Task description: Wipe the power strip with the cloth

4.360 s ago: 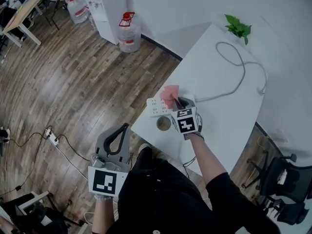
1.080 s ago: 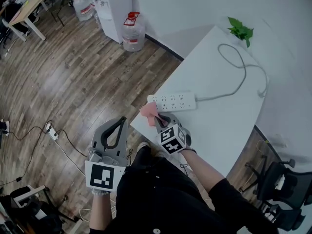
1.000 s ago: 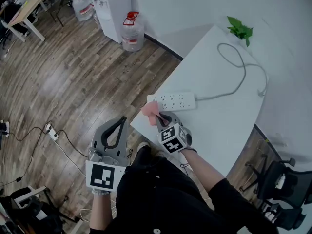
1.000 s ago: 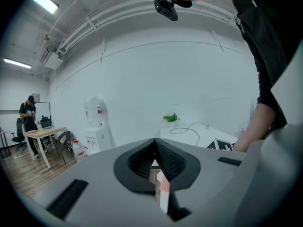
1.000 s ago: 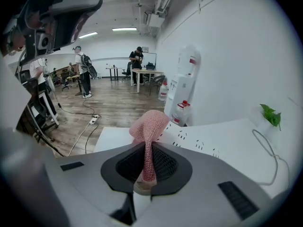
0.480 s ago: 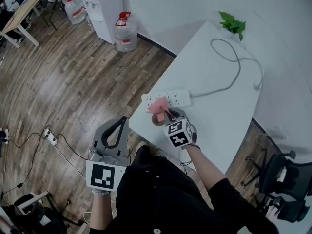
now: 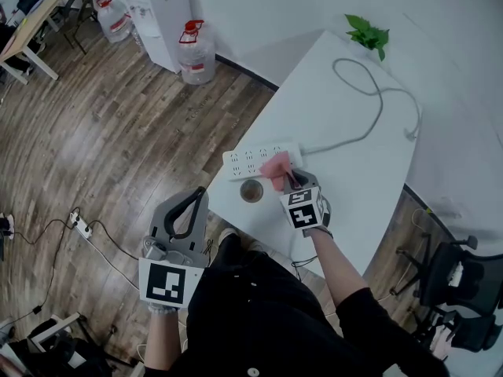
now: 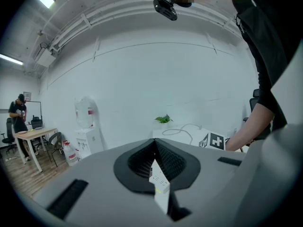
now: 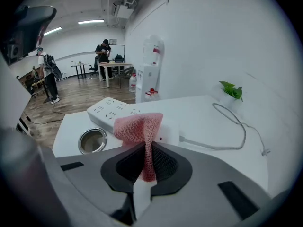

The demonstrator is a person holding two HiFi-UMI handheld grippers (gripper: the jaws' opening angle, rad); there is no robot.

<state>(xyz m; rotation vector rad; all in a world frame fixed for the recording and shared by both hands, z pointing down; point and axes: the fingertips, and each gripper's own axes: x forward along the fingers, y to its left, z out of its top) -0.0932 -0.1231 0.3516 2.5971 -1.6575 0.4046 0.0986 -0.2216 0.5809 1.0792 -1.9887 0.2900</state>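
Right gripper (image 7: 286,181) jaws clamped on pink cloth (image 7: 276,166), pressing it over power strip (image 7: 250,160) for wiping; left gripper (image 7: 183,217) jaws together, idle off table (image 7: 357,171).

- Plant (image 7: 365,34) at the surface's (image 7: 354,187) far corner.
- Round metal grommet (image 7: 251,191) set in the surface near its front edge.
- Water jug (image 7: 192,53) on the wooden floor (image 7: 94,132), beside a white dispenser (image 7: 153,10).
- Black chair (image 7: 456,285) at right.

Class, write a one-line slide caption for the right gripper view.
Right gripper shut on the pink cloth, held at one end of the white power strip on the table.
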